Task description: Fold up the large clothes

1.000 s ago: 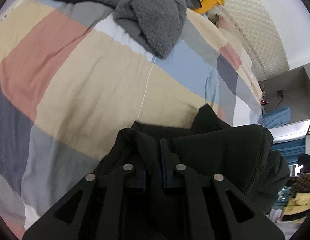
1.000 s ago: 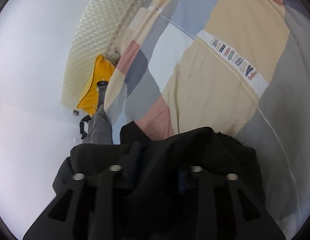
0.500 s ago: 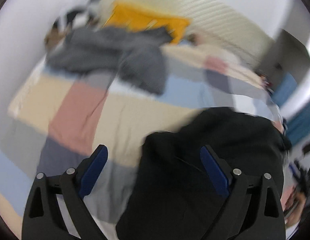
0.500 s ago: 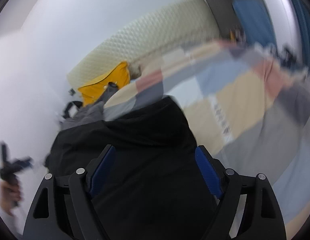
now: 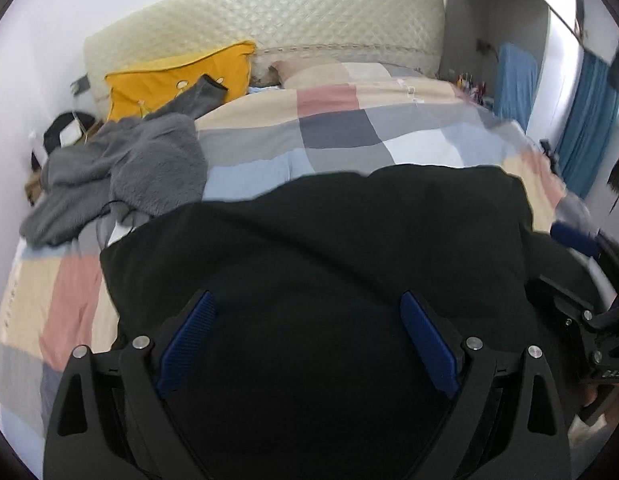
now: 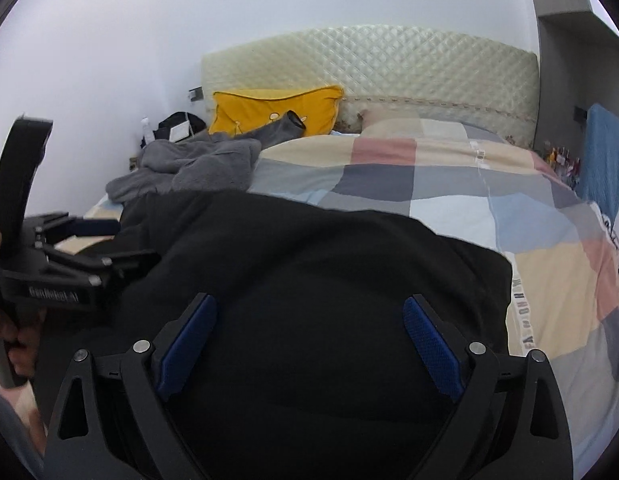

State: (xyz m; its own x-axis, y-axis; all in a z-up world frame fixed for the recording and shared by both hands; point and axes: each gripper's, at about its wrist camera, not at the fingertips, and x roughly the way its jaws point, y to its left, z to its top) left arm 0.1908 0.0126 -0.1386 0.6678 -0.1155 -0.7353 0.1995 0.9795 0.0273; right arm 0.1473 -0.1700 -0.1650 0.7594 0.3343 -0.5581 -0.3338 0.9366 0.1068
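Note:
A large black garment (image 5: 329, 240) lies spread on the checked duvet (image 5: 349, 132) and fills the lower half of both views (image 6: 309, 260). My left gripper (image 5: 307, 298) hovers over it, open, its blue pads (image 5: 189, 340) wide apart and pressing nothing. My right gripper (image 6: 309, 300) also hangs above the cloth with its jaws opening; the fabric lies below the pads (image 6: 433, 348), not pinched. Each gripper shows in the other's view: the left gripper (image 6: 117, 242) at the left edge, held by a hand, and the right gripper (image 5: 561, 264) at the right edge.
A grey fleece garment (image 5: 129, 176) is heaped at the bed's far left, by a yellow pillow (image 5: 181, 76) and the quilted headboard (image 5: 269, 20). A white wall runs along the left. A blue cloth (image 5: 513, 76) and blue curtain (image 5: 585, 120) stand at the right.
Both grippers let go of the black garment and opened wide. Both rolled upright and drew back and up, so the garment now lies flat beneath them.

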